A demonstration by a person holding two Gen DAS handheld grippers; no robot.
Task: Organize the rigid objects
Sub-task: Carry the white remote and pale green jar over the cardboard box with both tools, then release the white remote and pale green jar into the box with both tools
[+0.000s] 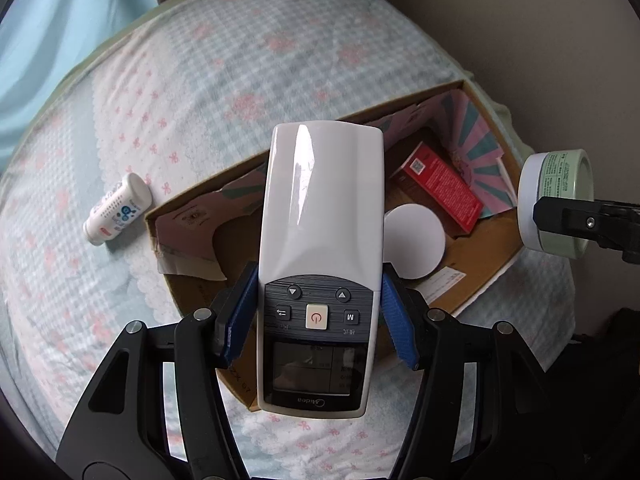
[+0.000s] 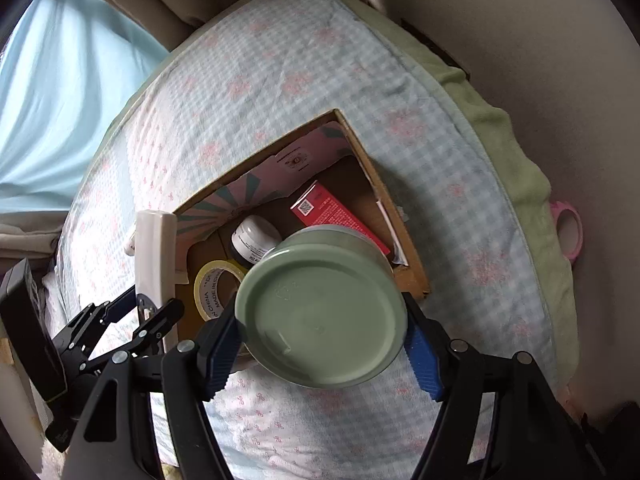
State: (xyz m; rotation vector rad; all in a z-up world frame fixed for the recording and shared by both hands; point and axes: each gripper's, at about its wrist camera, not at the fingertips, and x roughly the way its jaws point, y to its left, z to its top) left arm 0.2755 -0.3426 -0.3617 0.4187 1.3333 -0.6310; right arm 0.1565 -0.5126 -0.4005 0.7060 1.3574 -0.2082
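My left gripper (image 1: 318, 312) is shut on a white remote control (image 1: 320, 216) and holds it above the open cardboard box (image 1: 486, 276) on the bed. My right gripper (image 2: 322, 344) is shut on a pale green round jar (image 2: 320, 316), held over the box's near edge; the jar also shows at the right of the left wrist view (image 1: 556, 200). The remote and left gripper show in the right wrist view (image 2: 154, 264). Inside the box lie a red carton (image 2: 336, 216), a white-lidded jar (image 2: 256, 236) and a yellow tape roll (image 2: 216, 284). A small white bottle (image 1: 116, 210) lies on the bedcover left of the box.
The bed has a blue checked cover with pink bows (image 2: 440, 184) and a green blanket edge (image 2: 532, 184). A pink tape roll (image 2: 570, 234) sits beyond the bed's right edge. A wall (image 2: 520, 20) is close on the right. A light blue sheet (image 1: 60, 40) lies at far left.
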